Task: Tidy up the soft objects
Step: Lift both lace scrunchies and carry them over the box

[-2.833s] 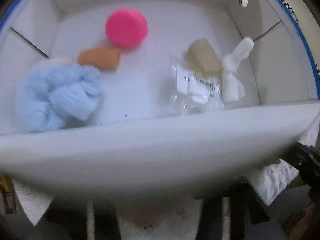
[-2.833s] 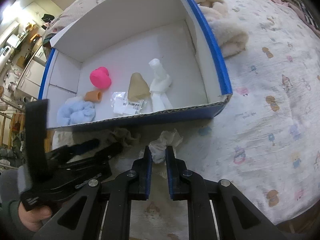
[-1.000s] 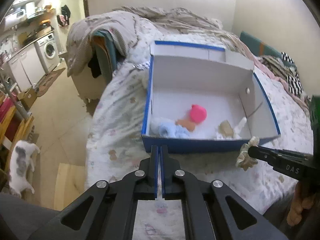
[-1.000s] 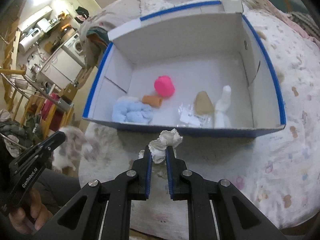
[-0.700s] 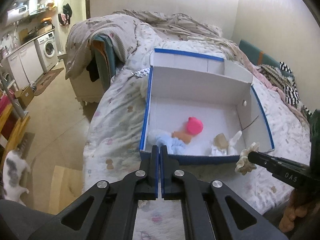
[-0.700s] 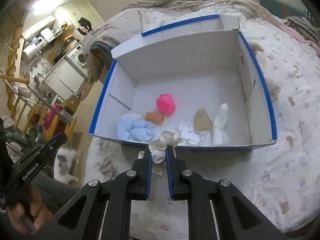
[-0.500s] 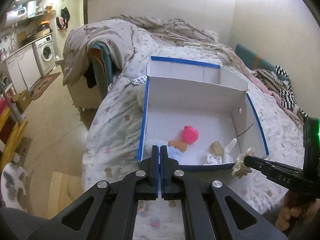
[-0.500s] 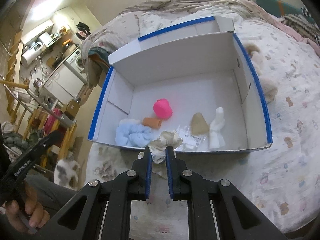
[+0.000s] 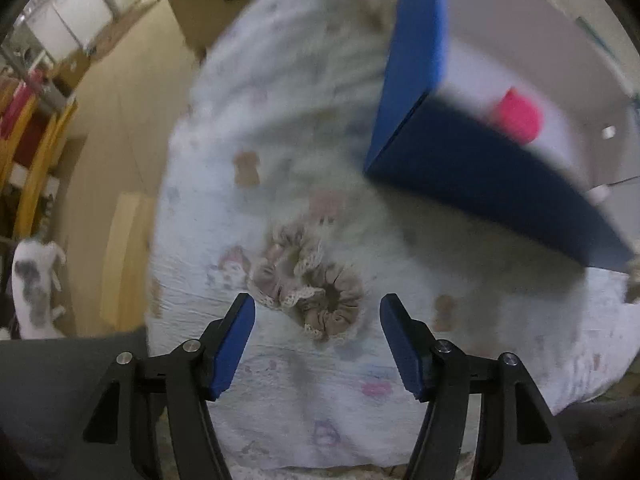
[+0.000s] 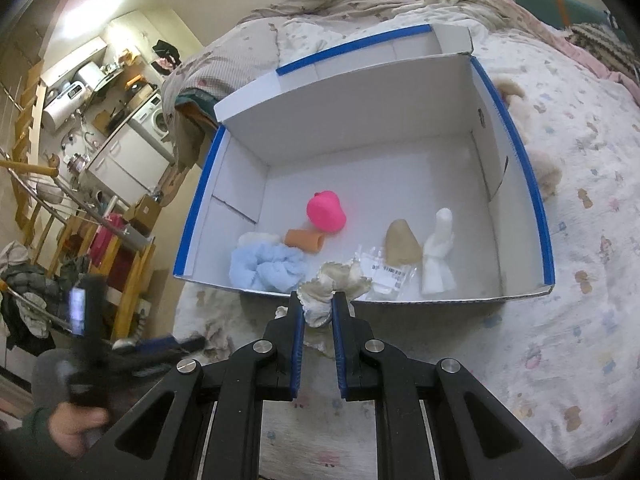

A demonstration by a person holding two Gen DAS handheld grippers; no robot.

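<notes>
Left hand-held gripper (image 9: 316, 308) spread wide over beige lace-trimmed scrunchie (image 9: 308, 292) on bed (image 9: 280, 408), near blue box (image 10: 536, 216). Right hand-held gripper (image 10: 317, 300) clamps cream scrunchie (image 10: 334, 282) at box's near wall.

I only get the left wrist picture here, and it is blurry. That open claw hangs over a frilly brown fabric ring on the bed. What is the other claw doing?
Observer: The right gripper is shut on a cream ruffled scrunchie, held at the near wall of the blue-edged white cardboard box.
Operator: I see something pink in that box. Anything else?
Observer: Yes: beside the pink rounded sponge lie a fluffy light-blue scrunchie, an orange foam cylinder, a tan cone-shaped sponge, a white knotted cloth and a clear labelled plastic bag.
Operator: Is the box full?
Observer: No, its far half is bare white floor.
</notes>
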